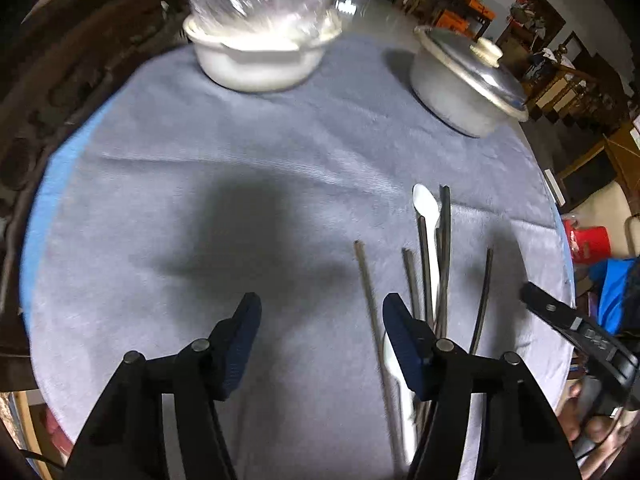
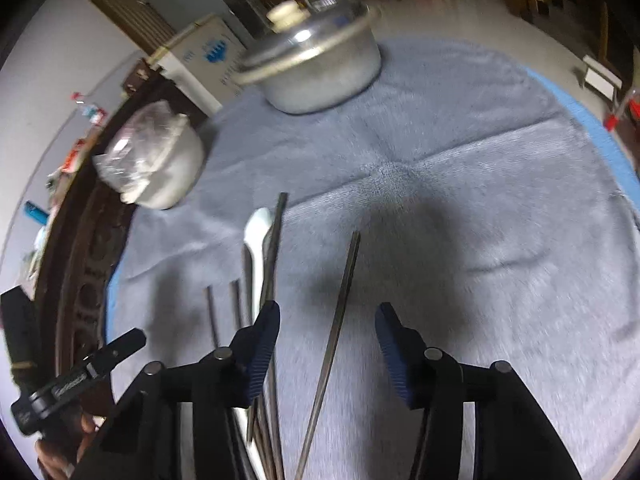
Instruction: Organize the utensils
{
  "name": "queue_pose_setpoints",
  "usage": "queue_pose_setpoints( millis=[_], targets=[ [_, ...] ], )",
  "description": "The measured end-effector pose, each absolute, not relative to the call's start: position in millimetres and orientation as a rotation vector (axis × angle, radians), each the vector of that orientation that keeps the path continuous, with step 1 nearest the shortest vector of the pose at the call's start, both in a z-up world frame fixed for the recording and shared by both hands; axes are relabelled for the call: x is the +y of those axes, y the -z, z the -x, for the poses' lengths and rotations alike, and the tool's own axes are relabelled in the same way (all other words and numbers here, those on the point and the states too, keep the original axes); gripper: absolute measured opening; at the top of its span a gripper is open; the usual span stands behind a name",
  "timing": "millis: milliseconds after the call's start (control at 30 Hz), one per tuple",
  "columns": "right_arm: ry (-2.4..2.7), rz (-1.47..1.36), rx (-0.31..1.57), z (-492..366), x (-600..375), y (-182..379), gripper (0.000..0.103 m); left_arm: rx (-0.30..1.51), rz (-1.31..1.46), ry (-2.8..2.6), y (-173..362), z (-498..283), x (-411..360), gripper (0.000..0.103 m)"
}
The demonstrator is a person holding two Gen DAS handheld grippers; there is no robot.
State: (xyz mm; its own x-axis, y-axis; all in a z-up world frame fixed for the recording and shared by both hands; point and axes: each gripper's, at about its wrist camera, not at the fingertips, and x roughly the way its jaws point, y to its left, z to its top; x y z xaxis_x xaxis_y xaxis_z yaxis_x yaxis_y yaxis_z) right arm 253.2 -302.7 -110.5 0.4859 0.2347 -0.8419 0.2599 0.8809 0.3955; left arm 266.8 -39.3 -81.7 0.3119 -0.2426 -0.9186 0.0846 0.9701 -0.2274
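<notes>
A white spoon (image 1: 426,204) and several dark chopsticks (image 1: 444,248) lie in a loose bundle on the grey cloth. My left gripper (image 1: 322,320) hovers open just left of the bundle, with one stray chopstick (image 1: 368,300) lying under the gap close to its right finger. In the right wrist view, my right gripper (image 2: 328,320) is open over a single chopstick (image 2: 344,300) that lies between its fingers without touching the pads. The spoon (image 2: 256,224) and the other chopsticks (image 2: 274,248) sit by its left finger. Each gripper shows at the edge of the other's view.
The round table (image 1: 240,140) is covered by a grey cloth. At the back stand a white pot with a plastic-wrapped bowl on top (image 1: 256,64) and a lidded metal pot (image 1: 464,80). A carved wooden rim (image 2: 80,264) borders the table's left edge.
</notes>
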Motion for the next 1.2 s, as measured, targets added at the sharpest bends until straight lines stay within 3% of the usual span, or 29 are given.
queue_pose_setpoints(
  millis=[367, 467, 500, 533, 600, 667, 700, 933, 1200],
  targets=[
    [0.135, -0.442, 1.220, -294, -293, 145, 0.042, 1.389, 0.173, 0.180, 119, -307, -71, 0.063],
    [0.157, -0.398, 1.228, -297, -287, 147, 0.036, 1.434, 0.195, 0.188, 130, -310, -76, 0.046],
    [0.160, -0.383, 1.228, -298, -285, 147, 0.035, 1.412, 0.189, 0.180, 128, -309, -78, 0.044],
    [0.163, -0.364, 1.232, -299, -283, 147, 0.034, 1.414, 0.186, 0.187, 129, -310, -80, 0.034],
    [0.178, -0.308, 1.234, -299, -277, 147, 0.025, 1.413, 0.182, 0.185, 129, -311, -81, 0.027],
    [0.186, -0.272, 1.228, -298, -273, 147, 0.013, 1.407, 0.156, 0.180, 129, -313, -83, 0.009],
    [0.176, -0.267, 1.223, -298, -272, 147, 0.009, 1.401, 0.143, 0.187, 129, -313, -85, 0.007],
    [0.108, -0.338, 1.156, -277, -282, 141, 0.007, 1.305, 0.127, 0.207, 115, -303, -80, 0.005],
    [0.011, -0.392, 0.921, -225, -293, 82, 0.006, 1.057, 0.125, 0.234, 39, -262, -53, 0.004]
  ],
)
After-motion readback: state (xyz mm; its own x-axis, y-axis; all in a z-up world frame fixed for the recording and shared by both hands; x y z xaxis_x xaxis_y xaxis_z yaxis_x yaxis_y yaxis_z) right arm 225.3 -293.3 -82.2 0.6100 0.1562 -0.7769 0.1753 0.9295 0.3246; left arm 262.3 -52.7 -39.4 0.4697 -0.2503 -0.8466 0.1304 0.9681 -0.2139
